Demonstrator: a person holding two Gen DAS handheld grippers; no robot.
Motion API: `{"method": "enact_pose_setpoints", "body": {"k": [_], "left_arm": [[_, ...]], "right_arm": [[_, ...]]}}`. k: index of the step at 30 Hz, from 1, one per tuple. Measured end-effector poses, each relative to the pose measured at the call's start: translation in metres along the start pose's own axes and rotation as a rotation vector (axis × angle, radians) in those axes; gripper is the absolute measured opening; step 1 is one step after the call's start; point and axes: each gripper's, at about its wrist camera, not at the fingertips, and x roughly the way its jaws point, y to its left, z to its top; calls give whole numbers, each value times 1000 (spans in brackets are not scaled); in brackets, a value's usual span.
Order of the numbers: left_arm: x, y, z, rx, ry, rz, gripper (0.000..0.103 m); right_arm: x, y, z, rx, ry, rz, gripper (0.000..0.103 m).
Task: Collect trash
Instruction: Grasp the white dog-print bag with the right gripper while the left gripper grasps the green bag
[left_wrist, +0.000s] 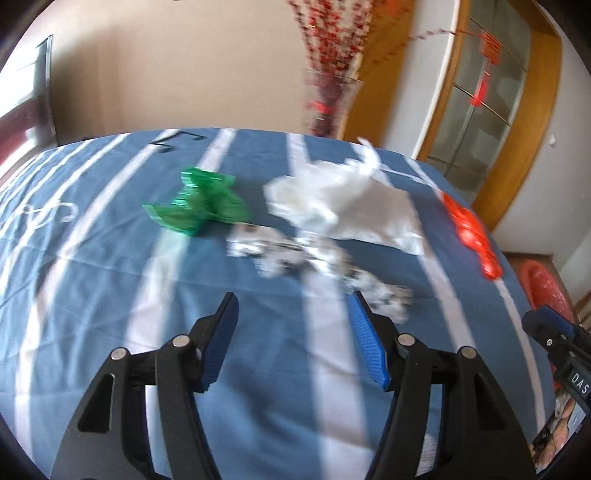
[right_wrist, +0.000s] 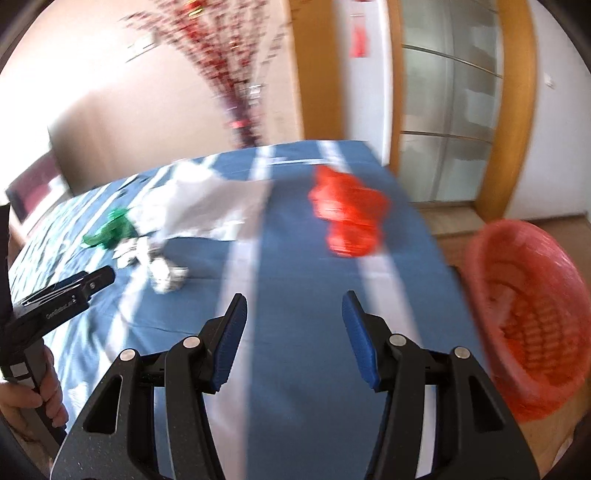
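The trash lies scattered on a tabletop (left_wrist: 110, 295) covered in a blue cloth with white stripes. Ahead of the left tongs (left_wrist: 291, 314), and apart from them, a crumpled white plastic bag (left_wrist: 343, 203) sits beside a green plastic wrapper (left_wrist: 199, 206) to its left; a crumpled silvery printed wrapper (left_wrist: 317, 262) lies just in front of the bag, its near end close to the right blue pad (left_wrist: 365, 343). Farther right, near the cloth's edge, is a red plastic bag (left_wrist: 472, 232). The left tongs stand about half open with nothing between their pads. The right tongs (right_wrist: 295, 317) likewise stand about half open and hold nothing; the red bag lies ahead of them and slightly right, the white bag and green wrapper well off to their left. Right of the right tongs, beyond the tabletop's edge, stands a bin lined with a red bag (right_wrist: 532, 317). A hand (right_wrist: 26, 398) grips the left handle
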Motion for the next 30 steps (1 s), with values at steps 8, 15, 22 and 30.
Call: {"method": "enact_pose_setpoints", "body": {"k": [8, 15, 22, 30], "left_arm": [[-1, 64, 10, -67, -16, 89, 61], [7, 87, 19, -95, -13, 127, 61], [15, 85, 30, -89, -20, 116, 61], [35, 68, 57, -52, -22, 108, 69]], "right_arm": [[47, 81, 18, -108, 50, 132, 51], [89, 112, 21, -169, 142, 136, 41], [87, 107, 17, -204, 159, 119, 7], [39, 60, 4, -169, 78, 66, 6]]}}
